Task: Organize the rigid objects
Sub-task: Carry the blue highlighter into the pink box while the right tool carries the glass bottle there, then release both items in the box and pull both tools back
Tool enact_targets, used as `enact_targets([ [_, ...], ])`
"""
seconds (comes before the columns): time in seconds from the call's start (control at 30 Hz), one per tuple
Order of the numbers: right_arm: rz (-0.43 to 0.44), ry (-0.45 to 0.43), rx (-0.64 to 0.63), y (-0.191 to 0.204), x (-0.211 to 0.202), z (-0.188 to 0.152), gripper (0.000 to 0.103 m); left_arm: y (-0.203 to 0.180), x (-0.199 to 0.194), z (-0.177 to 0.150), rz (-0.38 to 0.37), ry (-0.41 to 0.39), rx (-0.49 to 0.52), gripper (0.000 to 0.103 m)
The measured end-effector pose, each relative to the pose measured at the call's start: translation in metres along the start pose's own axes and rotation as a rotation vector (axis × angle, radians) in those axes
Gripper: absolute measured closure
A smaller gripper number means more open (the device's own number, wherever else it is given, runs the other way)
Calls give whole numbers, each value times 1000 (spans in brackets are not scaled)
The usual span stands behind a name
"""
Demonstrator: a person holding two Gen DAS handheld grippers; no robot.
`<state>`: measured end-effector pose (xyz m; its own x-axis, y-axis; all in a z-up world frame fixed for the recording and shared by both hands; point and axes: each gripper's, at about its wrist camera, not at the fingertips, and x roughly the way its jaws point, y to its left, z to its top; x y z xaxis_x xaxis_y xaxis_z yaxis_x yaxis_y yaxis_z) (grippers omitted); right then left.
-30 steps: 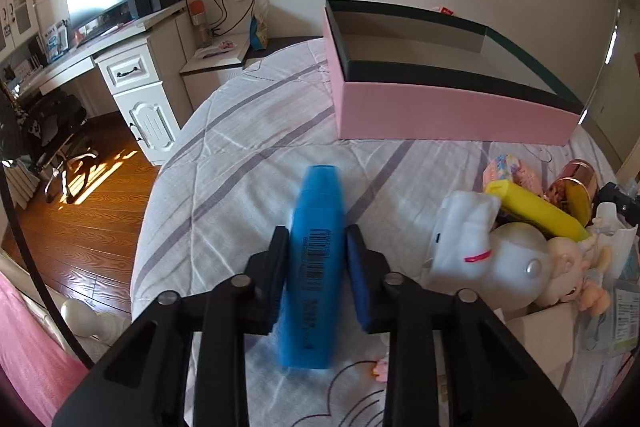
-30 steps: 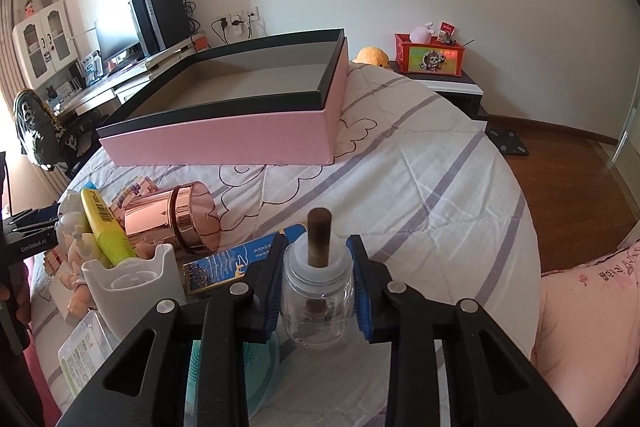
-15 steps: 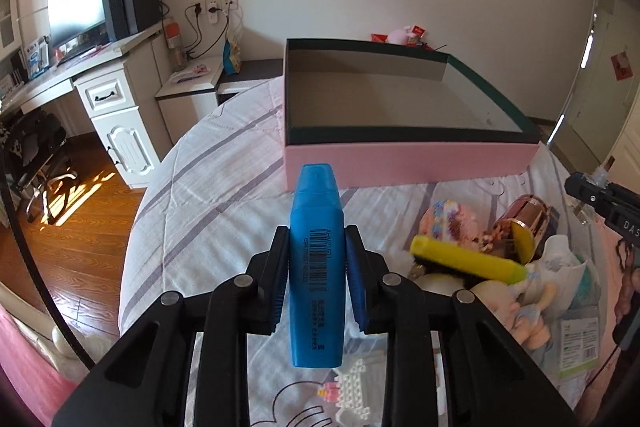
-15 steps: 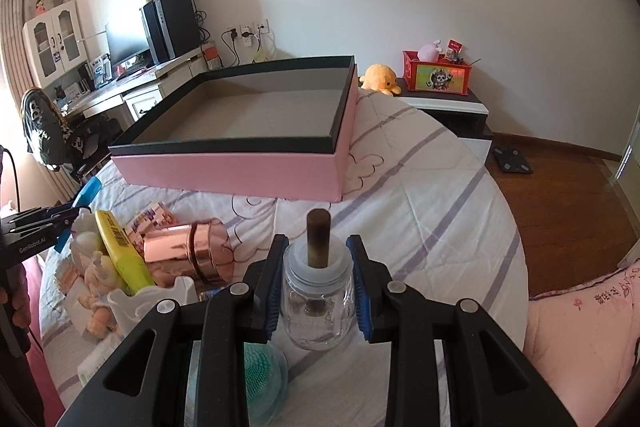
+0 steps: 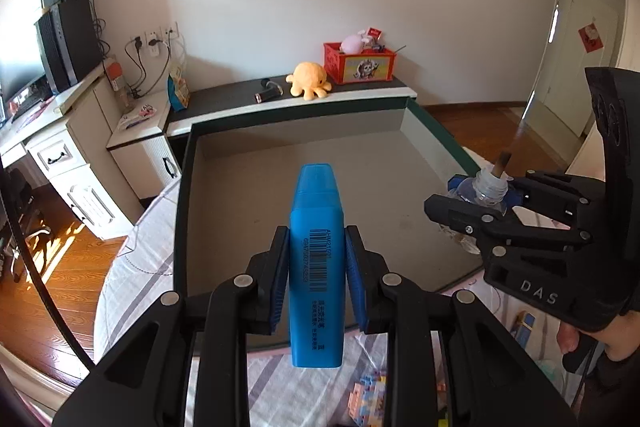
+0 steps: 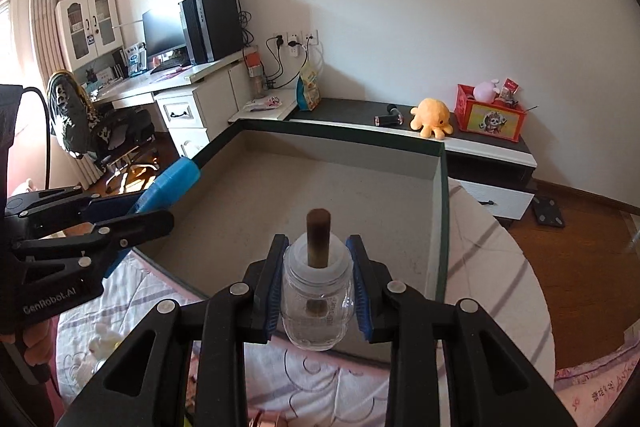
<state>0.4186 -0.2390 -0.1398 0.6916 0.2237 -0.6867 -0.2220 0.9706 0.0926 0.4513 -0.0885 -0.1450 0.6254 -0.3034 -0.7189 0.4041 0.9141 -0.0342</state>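
My left gripper (image 5: 316, 239) is shut on a blue highlighter (image 5: 316, 227) with a barcode, held above the near edge of the open box (image 5: 280, 163), a pink box with a dark green rim and grey floor. My right gripper (image 6: 318, 259) is shut on a small clear glass bottle (image 6: 318, 303) with a brown wick, held over the box's near right part. The right gripper with the bottle also shows in the left wrist view (image 5: 480, 195). The left gripper with the highlighter shows in the right wrist view (image 6: 160, 199). The box (image 6: 340, 187) holds nothing that I can see.
The box lies on a bed with a striped white sheet (image 6: 496, 259). Small toy blocks (image 5: 368, 391) lie on the sheet below my left gripper. Behind the box are a dark low cabinet (image 5: 320, 99) with an orange plush octopus (image 5: 310, 81) and a white desk (image 6: 192, 87).
Both grippers have risen and moved forward over the box, carrying the highlighter and the bottle. The pile of toys has dropped out of view.
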Motion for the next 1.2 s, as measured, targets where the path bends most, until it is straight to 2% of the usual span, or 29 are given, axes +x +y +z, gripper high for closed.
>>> enact_targets([
  [0.17,8,98,41,-9,38,3,72,5,39,-1,20,104,-30,76],
  [0.27,6,143,67,-14,48,-2,72,5,45,-6,44,121,-38,75],
  [0.3,6,149,75,-16,50,-4,72,6,43,-8,48,115,-51,72],
  [0.33,5,144,84,-18,48,-5,70,7,39,-10,52,107,-62,62],
  [0.37,2,141,91,-19,46,-7,62,8,33,-11,58,92,-68,56],
  [0.43,4,112,100,-20,34,-8,55,8,14,-15,90,34,-65,27],
  [0.47,-1,92,99,-19,25,-9,50,6,1,-19,118,-5,-61,22],
  [0.53,-24,48,93,-13,3,-9,34,3,-29,-28,166,-84,-65,10],
  [0.57,-35,13,88,-9,-12,-11,21,2,-44,-33,181,-119,-69,7],
  [0.6,-43,-25,83,-5,-28,-13,20,6,-58,-39,193,-154,-75,2],
  [0.73,-90,-181,66,16,-100,-32,16,-2,-118,-71,259,-272,-113,0],
  [0.8,-131,-248,55,28,-131,-45,0,-6,-140,-87,297,-294,-143,0],
  [0.9,-178,-329,45,45,-168,-69,0,-11,-174,-110,318,-335,-183,0],
  [0.97,-215,-344,41,55,-186,-84,0,-15,-194,-124,342,-367,-198,0],
  [1.2,-207,-369,57,69,-231,-125,0,-40,-250,-165,308,-432,-169,0],
])
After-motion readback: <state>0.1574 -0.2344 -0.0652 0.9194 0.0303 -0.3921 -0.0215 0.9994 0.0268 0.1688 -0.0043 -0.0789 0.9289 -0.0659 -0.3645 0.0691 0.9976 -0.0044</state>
